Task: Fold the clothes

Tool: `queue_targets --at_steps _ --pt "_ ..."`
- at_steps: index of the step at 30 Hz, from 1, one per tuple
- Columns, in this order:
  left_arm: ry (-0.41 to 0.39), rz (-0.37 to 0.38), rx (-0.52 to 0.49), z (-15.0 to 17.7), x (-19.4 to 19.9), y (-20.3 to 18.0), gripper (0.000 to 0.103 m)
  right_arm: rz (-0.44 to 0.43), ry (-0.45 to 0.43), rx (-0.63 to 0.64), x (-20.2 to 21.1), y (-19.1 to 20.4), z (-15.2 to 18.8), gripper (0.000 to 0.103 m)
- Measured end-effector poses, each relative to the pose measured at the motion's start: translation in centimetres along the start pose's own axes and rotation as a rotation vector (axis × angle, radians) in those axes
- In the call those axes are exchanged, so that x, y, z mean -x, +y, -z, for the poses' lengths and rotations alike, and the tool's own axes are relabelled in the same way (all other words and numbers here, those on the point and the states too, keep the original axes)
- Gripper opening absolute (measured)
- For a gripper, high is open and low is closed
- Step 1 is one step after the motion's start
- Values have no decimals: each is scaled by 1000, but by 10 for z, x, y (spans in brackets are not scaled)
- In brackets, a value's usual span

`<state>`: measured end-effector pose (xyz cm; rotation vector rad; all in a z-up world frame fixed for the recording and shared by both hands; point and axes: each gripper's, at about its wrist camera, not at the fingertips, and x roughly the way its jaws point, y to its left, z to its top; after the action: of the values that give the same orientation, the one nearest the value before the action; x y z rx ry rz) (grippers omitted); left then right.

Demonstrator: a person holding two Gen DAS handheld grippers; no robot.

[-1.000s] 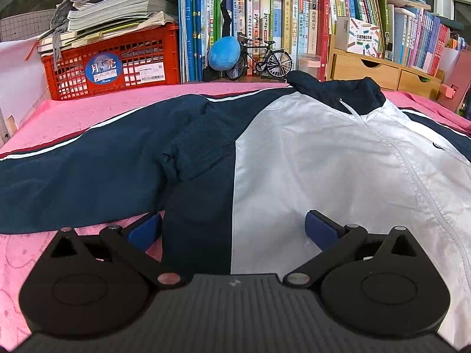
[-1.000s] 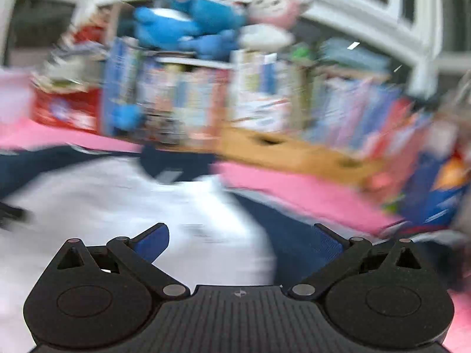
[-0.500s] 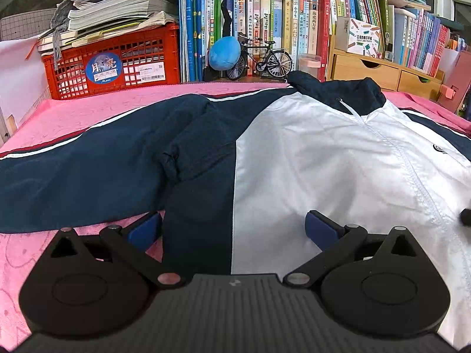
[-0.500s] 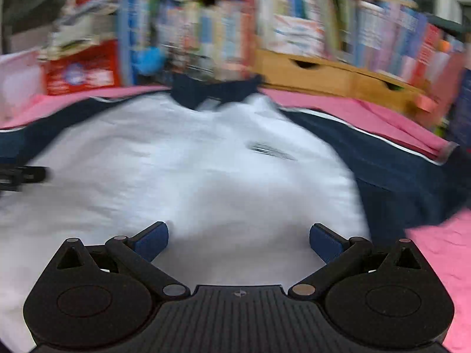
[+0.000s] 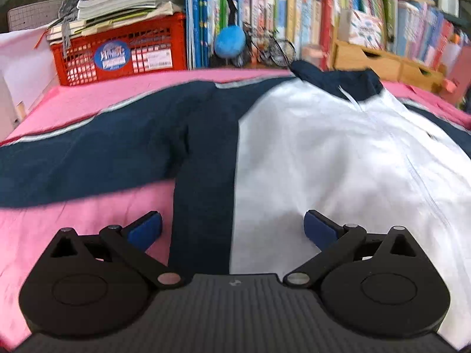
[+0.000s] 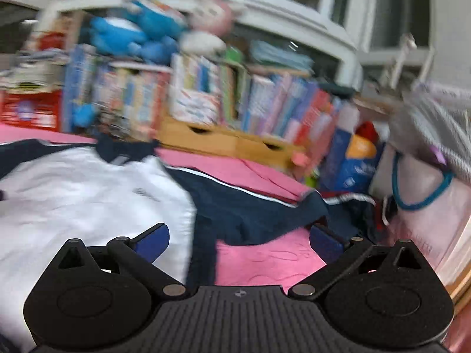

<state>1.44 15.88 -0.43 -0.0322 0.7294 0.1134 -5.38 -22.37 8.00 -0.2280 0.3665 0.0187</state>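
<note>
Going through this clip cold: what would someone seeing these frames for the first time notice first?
The navy and white jacket spread flat on the pink cover fills both views, its sleeves stretched out to either side. Both the left gripper and the right gripper are open and empty at the jacket's near side edges. Behind it a crowded bookshelf runs along the back, with a red crate at its left end.

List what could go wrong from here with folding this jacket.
1. The jacket's far sleeve trails off the pink cloth into clutter; it may snag when pulled.
2. Both the left gripper and the right gripper are open and hold nothing; closing now could pinch pink cloth along with fabric.
3. The right view is blurred, so aim may be off.
</note>
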Motion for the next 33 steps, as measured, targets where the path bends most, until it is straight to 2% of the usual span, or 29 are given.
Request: queue_targets --at_steps 2,5,9,14,22,33 --pt "8 20 -18 10 25 -5 103 -88 2 -20 22 5 6 103" --pt "39 62 -32 28 63 -12 103 -197 80 -44 38 24 16 103" --pt "76 49 -83 56 102 -25 103 -236 211 -35 53 52 34 103" --pt "138 61 -111 85 124 -34 103 -291 269 -101 80 66 61 103" --pt "183 88 -180 103 127 -56 103 -291 351 -134 85 79 82 103" --pt "177 76 -175 107 129 -57 103 -294 336 -120 89 84 82 103"
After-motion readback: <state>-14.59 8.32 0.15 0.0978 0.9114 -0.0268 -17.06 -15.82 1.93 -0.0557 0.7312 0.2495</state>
